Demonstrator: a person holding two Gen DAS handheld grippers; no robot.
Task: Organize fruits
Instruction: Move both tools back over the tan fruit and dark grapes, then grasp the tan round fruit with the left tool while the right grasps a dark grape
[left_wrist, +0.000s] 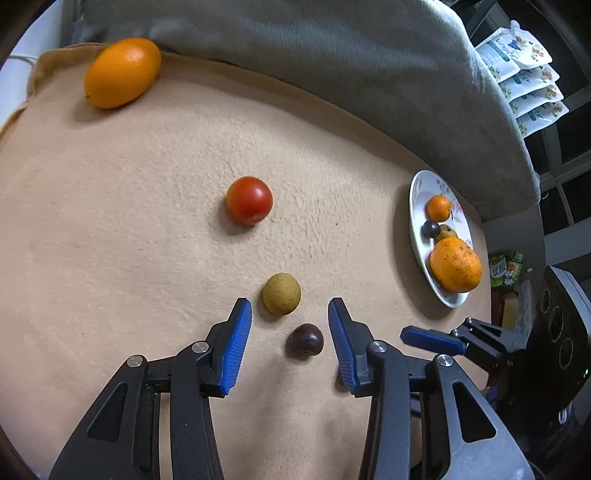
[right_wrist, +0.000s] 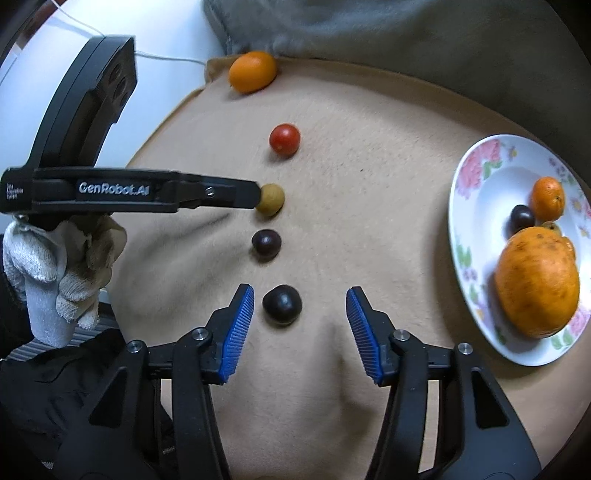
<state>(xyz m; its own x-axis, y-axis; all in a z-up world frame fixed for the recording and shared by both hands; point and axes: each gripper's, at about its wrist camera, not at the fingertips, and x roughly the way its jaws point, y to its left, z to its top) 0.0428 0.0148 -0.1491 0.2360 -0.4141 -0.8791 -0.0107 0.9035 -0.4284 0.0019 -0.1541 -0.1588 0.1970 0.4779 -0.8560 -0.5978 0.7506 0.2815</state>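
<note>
While both sets of jaws hang over the row of loose fruit on the tan fleece blanket (left_wrist: 110, 221), neither grips anything. Left gripper (left_wrist: 290, 314): jaws partly open, pads clear of fruit, dark grape (left_wrist: 306, 339) in the gap and tan longan (left_wrist: 281, 299) just past the tips. Right gripper (right_wrist: 300, 295): jaws a bit wider, second dark grape (right_wrist: 282, 304) between them nearer the left pad, not touching as far as I can tell.

Further along the row: cherry tomato (left_wrist: 249, 200), then the oval kumquat (left_wrist: 122, 72) at the blanket's far edge against the grey cushion (left_wrist: 332, 55). Floral plate (right_wrist: 476, 177) sits to the right, already carrying a big orange (right_wrist: 537, 282), a small orange (right_wrist: 547, 198), a dark grape and a partly hidden tan fruit.

Handling, my read:
- Grapes: light, smooth-skinned, soft. Pinch across the widest part, gentle squeeze; too much force will likely burst them or squirt them out.
- Longan: light, with a thin brittle shell. Moderate grip at the equator.
- Tomato: soft and glossy, so treat it like the grapes.
- Soft blanket gives under the fruit, so round pieces may roll when nudged. Centre before closing.
</note>
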